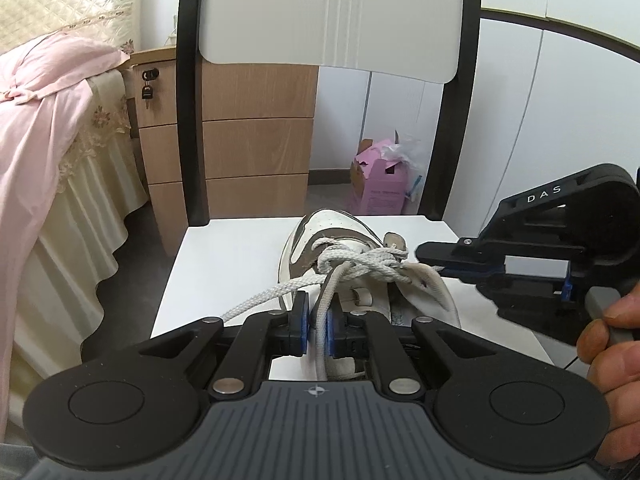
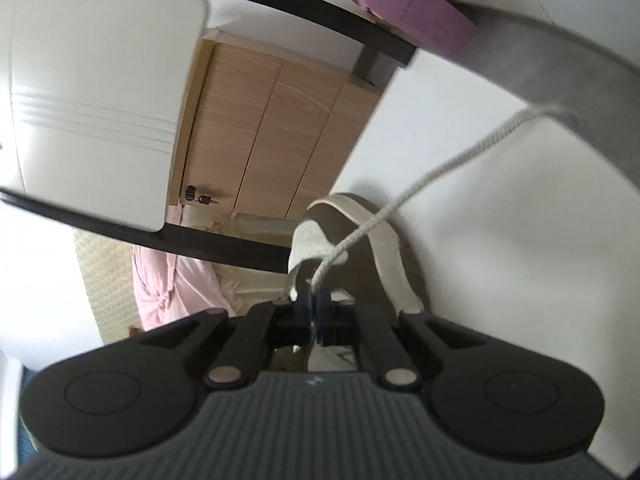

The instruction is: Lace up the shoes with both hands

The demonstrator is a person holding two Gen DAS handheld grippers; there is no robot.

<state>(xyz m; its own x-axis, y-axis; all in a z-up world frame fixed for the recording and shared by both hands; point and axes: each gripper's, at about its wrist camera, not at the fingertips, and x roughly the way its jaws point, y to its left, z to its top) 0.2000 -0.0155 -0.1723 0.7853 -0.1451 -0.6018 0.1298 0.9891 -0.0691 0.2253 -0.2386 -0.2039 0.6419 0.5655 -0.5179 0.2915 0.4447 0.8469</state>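
While on chair seat [image 1: 224, 256], shoe [image 1: 332, 236] just beyond left tool [image 1: 318, 322], lace [image 1: 326, 296] betw. pads.

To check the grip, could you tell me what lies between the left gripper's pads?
In the left wrist view, a flat white lace from the shoe runs between the left gripper's blue pads, which pinch it.

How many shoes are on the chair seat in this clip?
1. A single white and brown shoe lies on the white chair seat, its laces knotted, between the left gripper and right gripper. No second shoe shows.
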